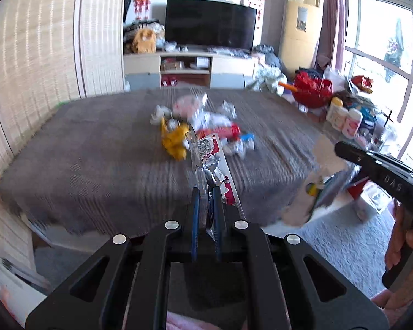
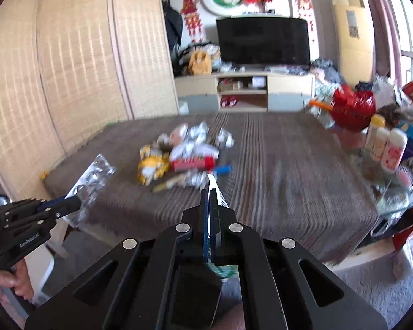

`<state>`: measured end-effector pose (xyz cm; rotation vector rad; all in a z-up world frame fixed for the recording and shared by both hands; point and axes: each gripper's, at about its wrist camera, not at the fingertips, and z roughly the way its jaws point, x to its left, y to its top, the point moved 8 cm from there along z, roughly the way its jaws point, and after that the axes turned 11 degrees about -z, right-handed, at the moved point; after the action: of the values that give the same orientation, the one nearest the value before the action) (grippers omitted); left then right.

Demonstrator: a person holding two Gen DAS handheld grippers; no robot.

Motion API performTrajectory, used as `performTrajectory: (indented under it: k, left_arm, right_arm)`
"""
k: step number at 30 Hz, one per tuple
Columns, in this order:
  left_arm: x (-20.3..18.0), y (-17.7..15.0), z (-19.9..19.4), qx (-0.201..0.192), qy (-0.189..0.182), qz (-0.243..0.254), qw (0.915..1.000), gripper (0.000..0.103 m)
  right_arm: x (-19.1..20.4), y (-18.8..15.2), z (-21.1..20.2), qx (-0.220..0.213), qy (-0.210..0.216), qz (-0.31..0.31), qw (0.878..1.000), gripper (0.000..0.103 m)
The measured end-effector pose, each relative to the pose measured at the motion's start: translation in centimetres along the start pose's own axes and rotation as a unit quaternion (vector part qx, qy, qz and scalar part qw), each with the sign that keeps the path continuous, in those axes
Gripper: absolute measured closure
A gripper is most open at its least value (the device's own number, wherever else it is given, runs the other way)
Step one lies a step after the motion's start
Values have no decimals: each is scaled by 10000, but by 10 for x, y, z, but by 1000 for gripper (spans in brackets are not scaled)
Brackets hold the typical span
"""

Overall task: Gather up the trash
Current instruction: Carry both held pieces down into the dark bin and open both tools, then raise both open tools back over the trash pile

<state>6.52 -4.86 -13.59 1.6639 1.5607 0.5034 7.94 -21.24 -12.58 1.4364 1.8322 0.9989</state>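
The left gripper (image 1: 206, 192) pinches a silvery wrapper (image 1: 210, 154); the right gripper (image 2: 209, 192) clamps a thin white wrapper (image 2: 219, 192). The remaining trash pile (image 2: 184, 156) lies ahead of both on the bed (image 2: 289, 170). Either flimsy piece could slip free mid-carry.

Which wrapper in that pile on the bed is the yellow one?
The crumpled yellow wrapper at the pile's left edge; the red packet beside it and the others are red, white or silver.
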Motion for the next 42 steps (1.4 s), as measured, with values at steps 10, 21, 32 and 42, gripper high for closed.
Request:
performTrajectory:
  k: [10, 21, 32, 42]
  left_arm:
    - [4, -62, 58, 1016, -84, -266, 9944, 95]
    - [9, -110, 120, 1748, -33, -351, 9840, 95]
    - [19, -119, 136, 1766, 9, -338, 9837, 40]
    - [35, -75, 112, 1251, 178, -372, 9913, 20]
  right_arm:
    - [32, -48, 50, 659, 307, -6, 9974, 101]
    - [42, -93, 102, 1346, 541, 240, 9891, 101]
    - [39, -111, 130, 1796, 449, 487, 9815, 94]
    - [18, -80, 117, 1327, 21, 491, 9899, 12]
